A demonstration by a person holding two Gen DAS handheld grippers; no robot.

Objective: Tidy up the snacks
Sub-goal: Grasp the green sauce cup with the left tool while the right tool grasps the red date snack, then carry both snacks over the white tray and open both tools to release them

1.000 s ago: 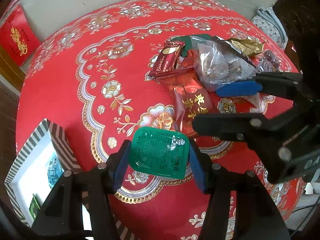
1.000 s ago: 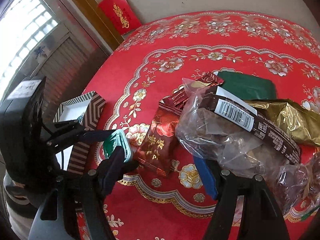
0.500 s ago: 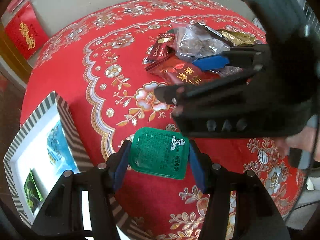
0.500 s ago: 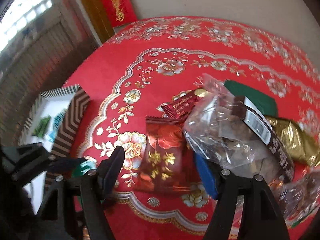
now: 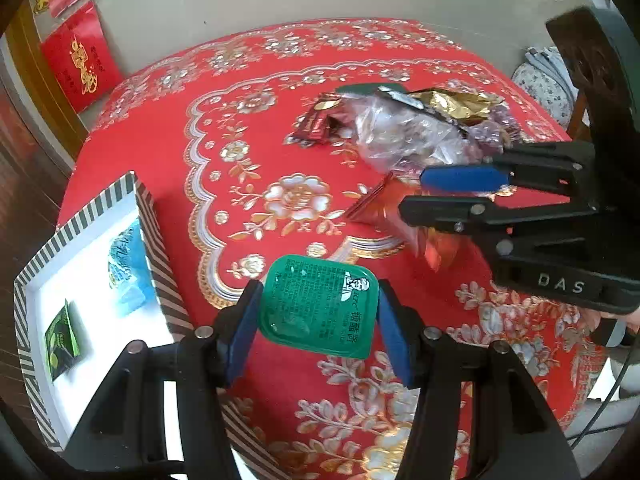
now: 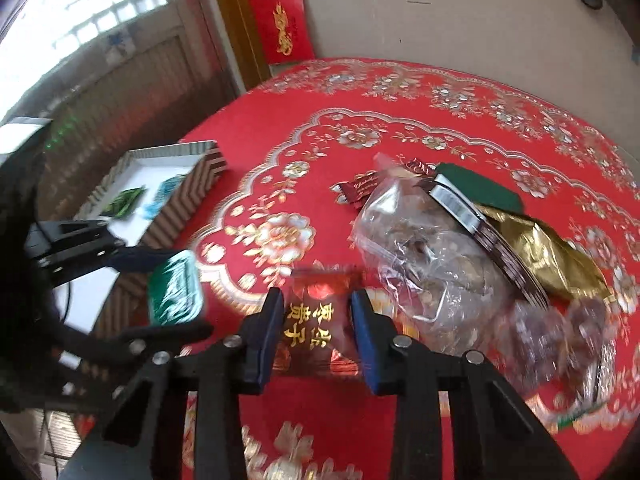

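Striped box (image 5: pixel 144 216) cut off at lower left, dark snacks (image 6: pixel 560 332) motion-blurred (contents unreadable), green sachet (image 5: pixel 62 338) print illegible

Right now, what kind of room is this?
Probably a home dining room: a round table under a red floral tablecloth, red paper hangings with gold writing by a wooden door frame, and a padded chair beside it.

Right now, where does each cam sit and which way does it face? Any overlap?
Left wrist: on the left gripper, angled down at the tablecloth; own fingers clamp a green sauce cup, striped box left.
Right wrist: on the right gripper, angled down; jaws closing on a red packet.
Shared: each sees the other gripper, the clear bag, the box.
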